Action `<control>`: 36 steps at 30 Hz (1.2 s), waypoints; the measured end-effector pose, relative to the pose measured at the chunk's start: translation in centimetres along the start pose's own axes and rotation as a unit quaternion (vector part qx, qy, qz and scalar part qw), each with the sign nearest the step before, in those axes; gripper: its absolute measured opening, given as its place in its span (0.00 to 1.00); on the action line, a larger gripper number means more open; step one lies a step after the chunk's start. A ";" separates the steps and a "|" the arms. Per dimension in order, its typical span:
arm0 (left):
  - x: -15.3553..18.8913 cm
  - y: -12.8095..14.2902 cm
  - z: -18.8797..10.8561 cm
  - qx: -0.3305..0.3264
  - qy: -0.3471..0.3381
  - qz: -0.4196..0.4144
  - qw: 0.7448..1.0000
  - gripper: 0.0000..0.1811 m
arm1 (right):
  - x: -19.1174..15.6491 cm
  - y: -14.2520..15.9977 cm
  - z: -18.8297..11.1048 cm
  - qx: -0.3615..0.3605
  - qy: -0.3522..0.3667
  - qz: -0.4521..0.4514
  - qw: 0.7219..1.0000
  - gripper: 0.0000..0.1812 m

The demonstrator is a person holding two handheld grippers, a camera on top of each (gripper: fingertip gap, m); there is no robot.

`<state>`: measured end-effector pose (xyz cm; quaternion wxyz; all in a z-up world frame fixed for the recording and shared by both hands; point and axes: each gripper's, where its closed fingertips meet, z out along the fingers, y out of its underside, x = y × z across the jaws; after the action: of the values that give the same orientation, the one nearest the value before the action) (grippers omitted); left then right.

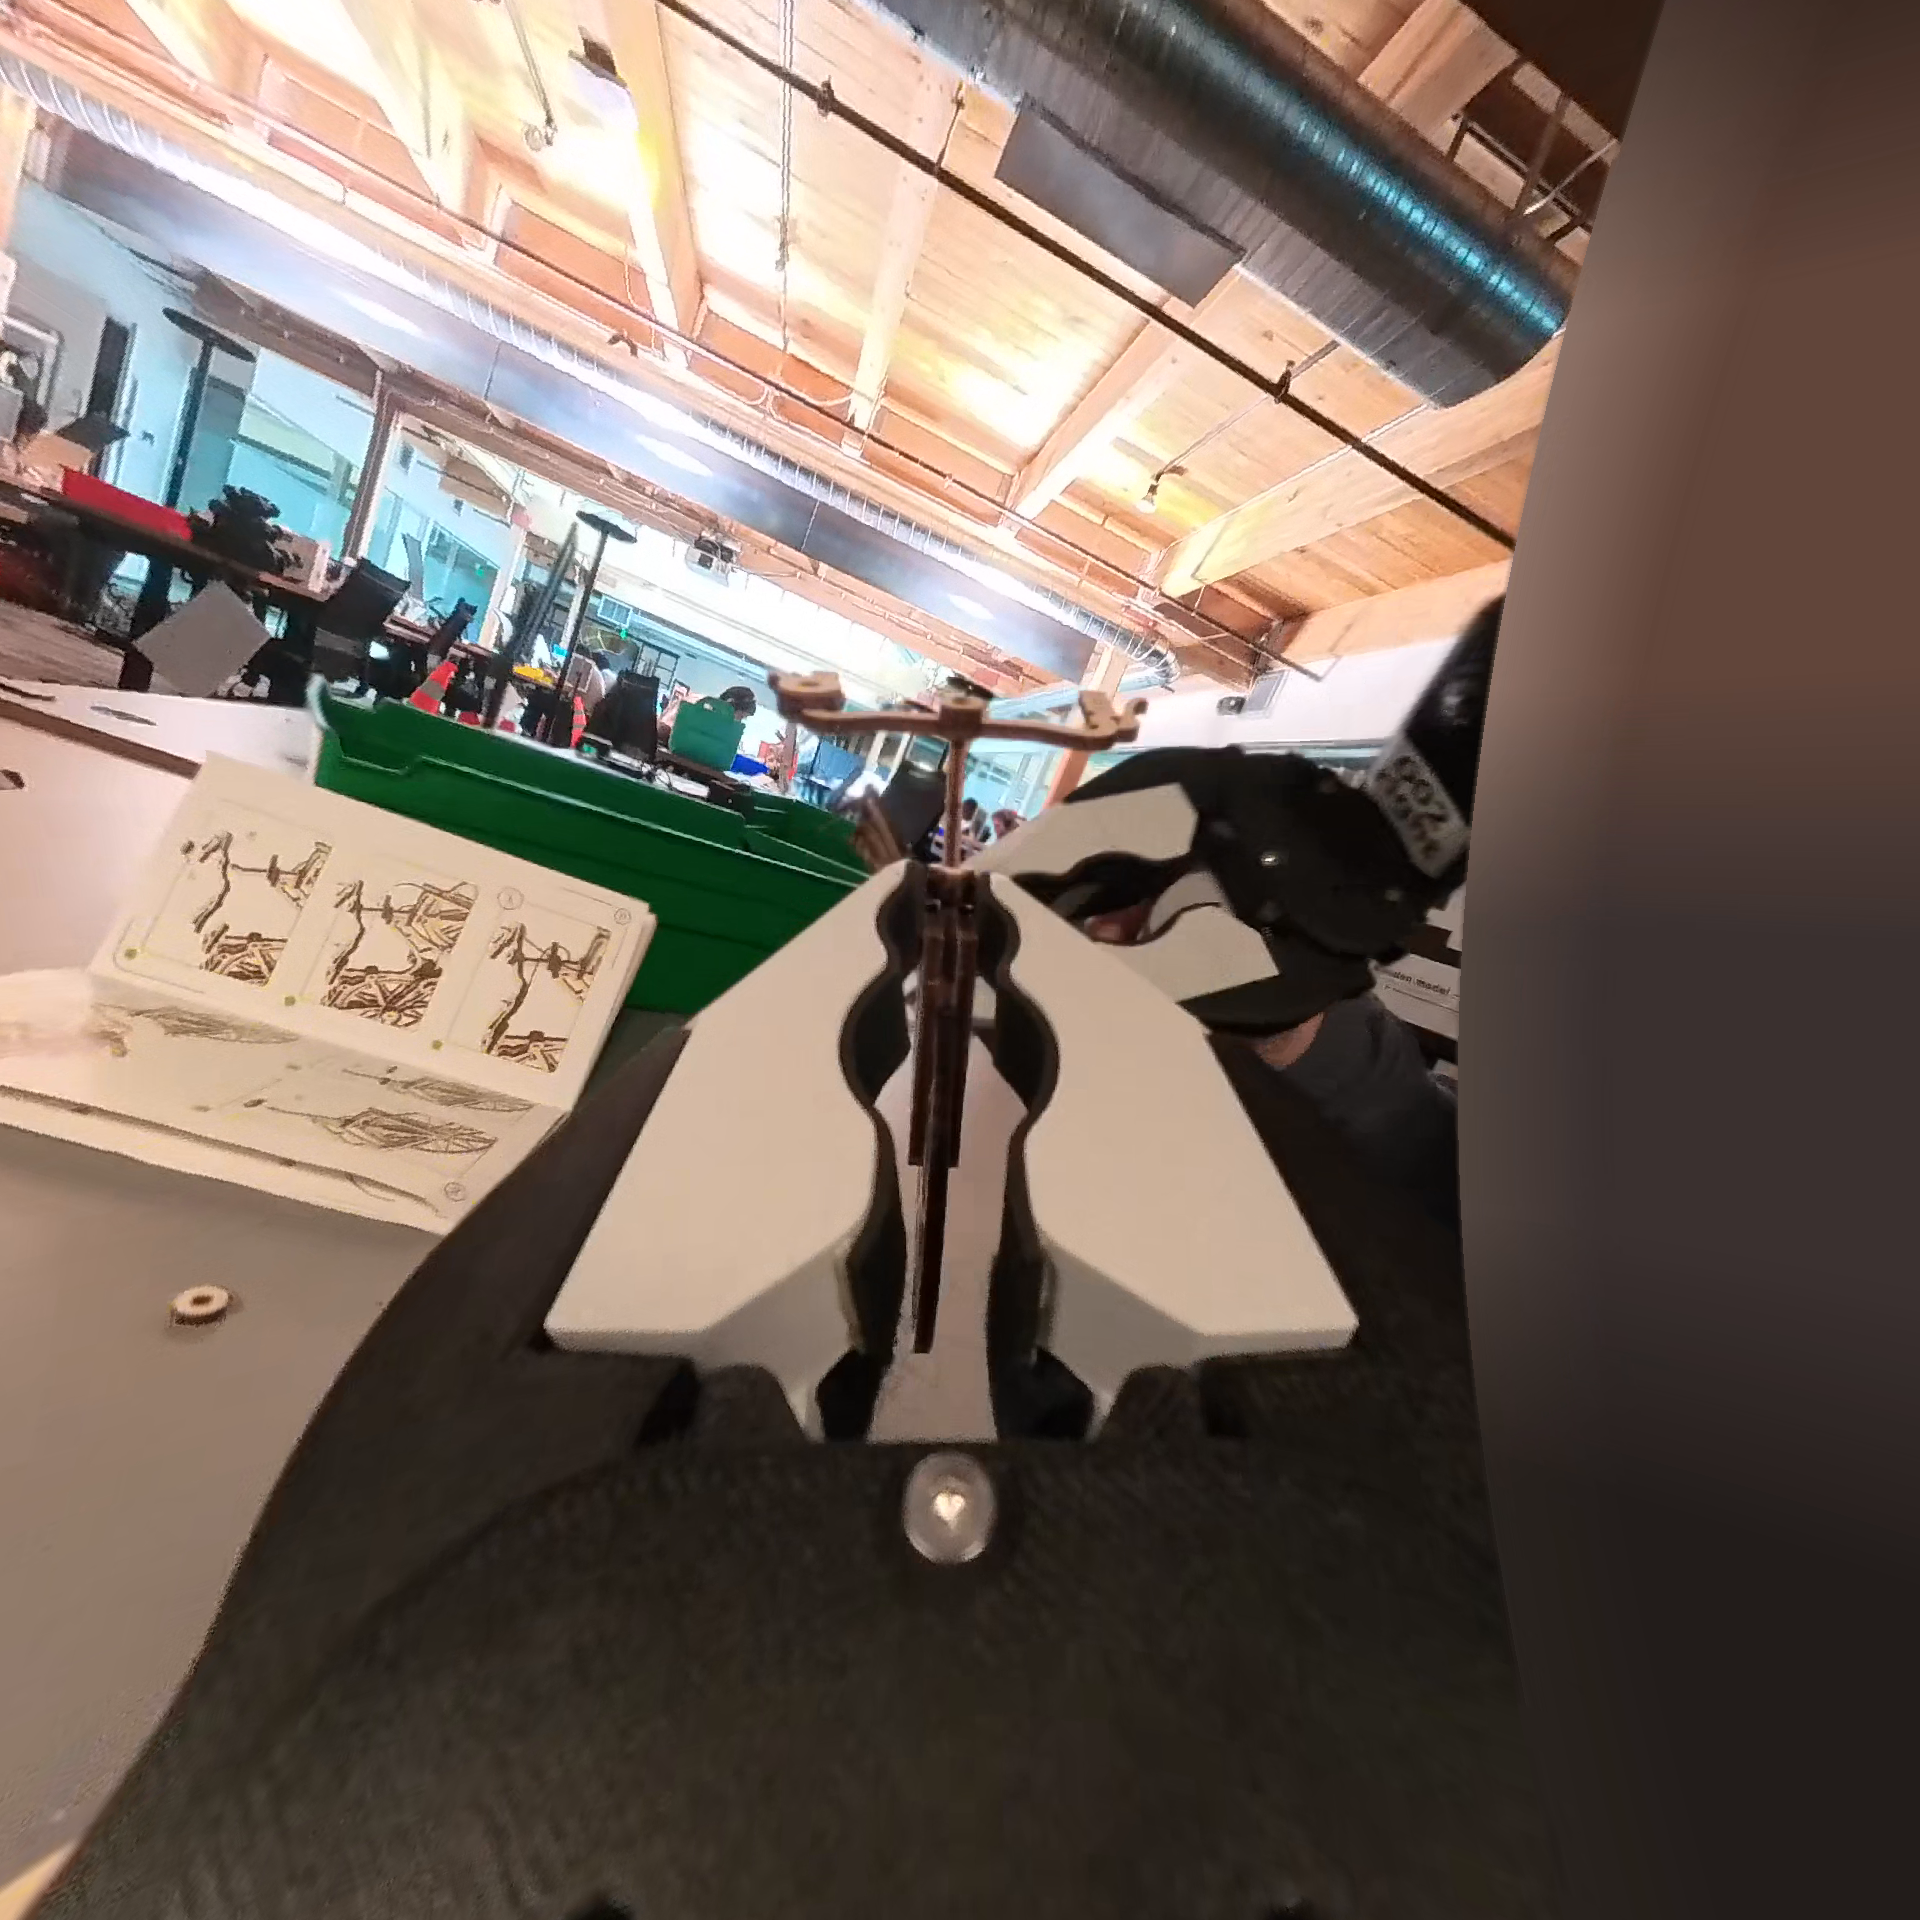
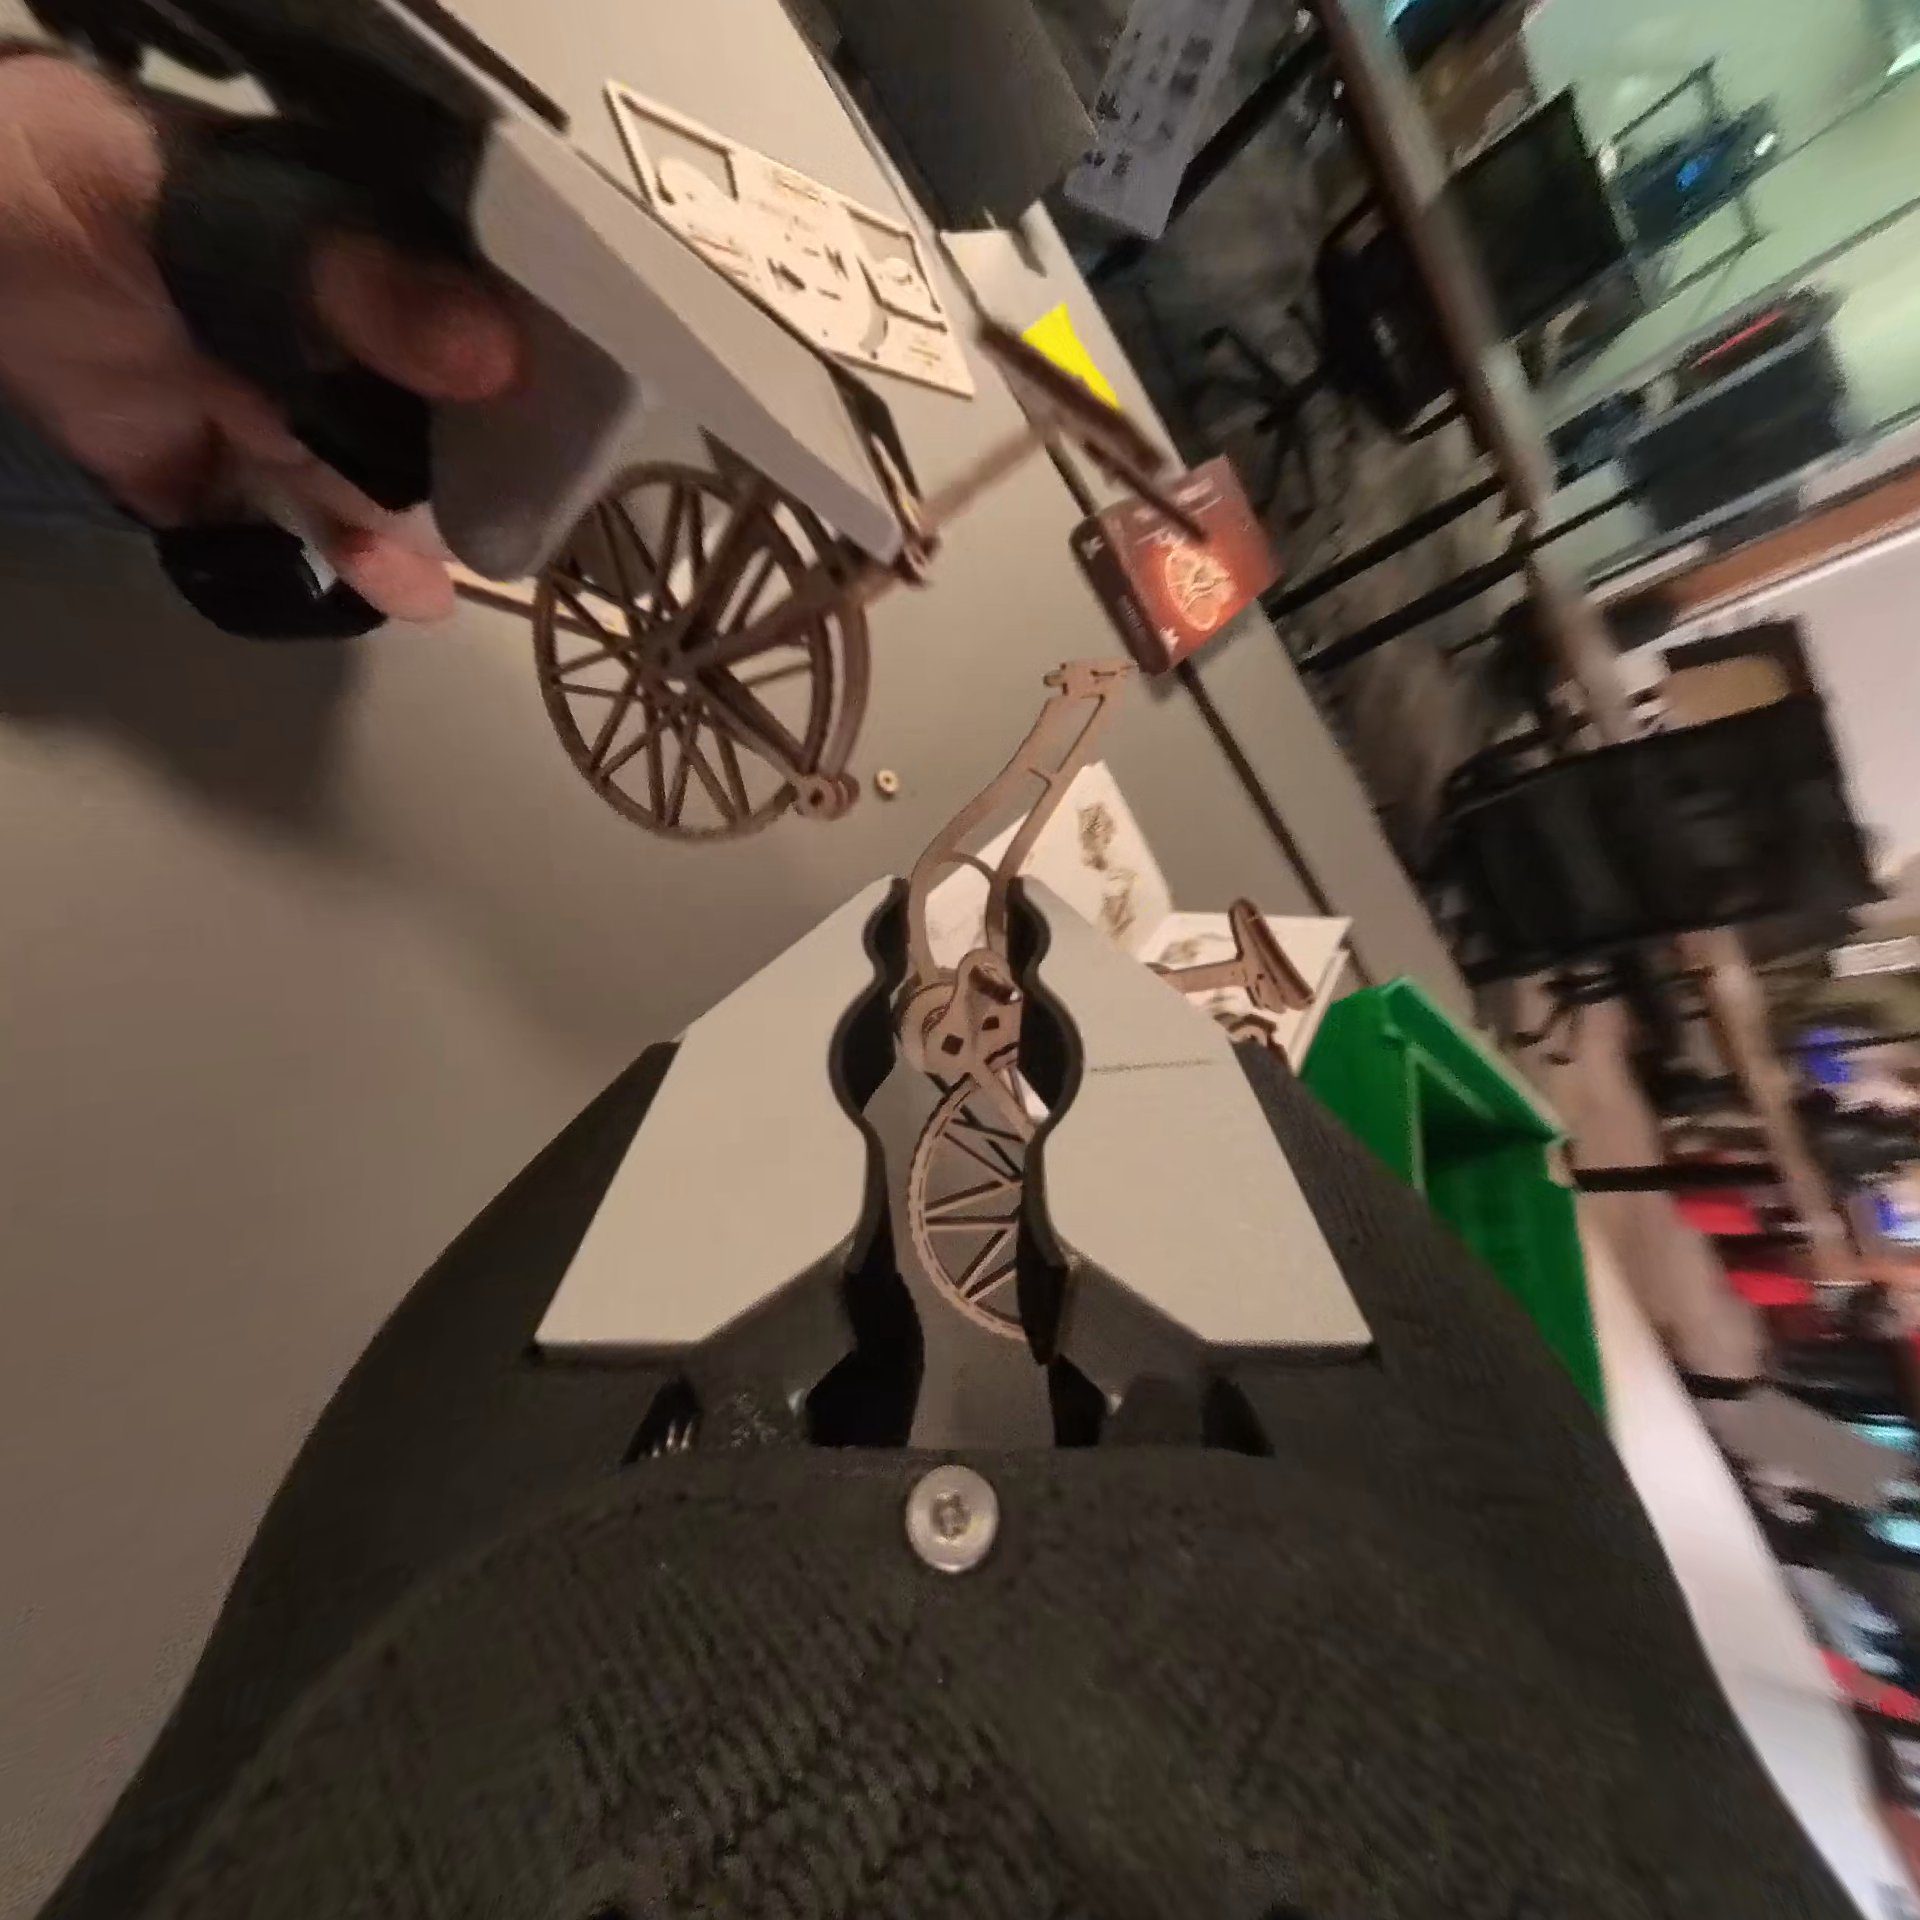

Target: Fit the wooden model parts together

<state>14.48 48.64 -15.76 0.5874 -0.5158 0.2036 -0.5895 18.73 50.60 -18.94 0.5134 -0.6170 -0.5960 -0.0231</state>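
Note:
My left gripper (image 1: 945,878) is shut on the large spoked wheel assembly (image 1: 938,1122), seen edge-on, with its handlebar (image 1: 956,717) sticking up past the fingertips. In the right wrist view the same wheel (image 2: 696,665) hangs below the left gripper (image 2: 894,535), above the grey table. My right gripper (image 2: 961,883) is shut on the small wheel (image 2: 971,1216), and its curved wooden frame (image 2: 1049,758) reaches forward past the fingertips. The frame's tip is apart from the large wheel. The right gripper (image 1: 1101,904) also shows just right of the left one.
An open instruction booklet (image 1: 353,997) and a green bin (image 1: 623,831) lie on the table (image 1: 156,1507). A small wooden washer (image 2: 885,779) lies loose. A wooden seat part (image 2: 1262,966), a punched wooden sheet (image 2: 790,239) and a red-brown box (image 2: 1184,582) sit farther off. Left tips to right tips: about 6 cm.

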 end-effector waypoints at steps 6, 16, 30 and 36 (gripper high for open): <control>-3.7 1.2 0.6 -0.042 -0.016 -0.096 0.994 0.04 | 0.2 0.6 1.5 -0.024 0.026 -0.079 0.996 0.10; -3.4 1.8 0.3 -0.054 0.012 -0.103 0.993 0.04 | -0.1 1.0 2.4 -0.070 0.084 -0.152 0.982 0.10; -3.6 1.7 0.2 -0.048 0.011 -0.111 0.993 0.04 | -0.6 0.8 3.2 -0.057 0.108 -0.165 0.979 0.09; -3.7 1.7 0.2 -0.049 0.013 -0.116 0.992 0.04 | -0.6 0.8 3.1 -0.050 0.120 -0.182 0.975 0.09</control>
<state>14.68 51.68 -18.46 0.4864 -0.5566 0.1785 -0.6494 17.39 52.43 -21.24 0.5365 -0.5159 -0.6305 -0.2201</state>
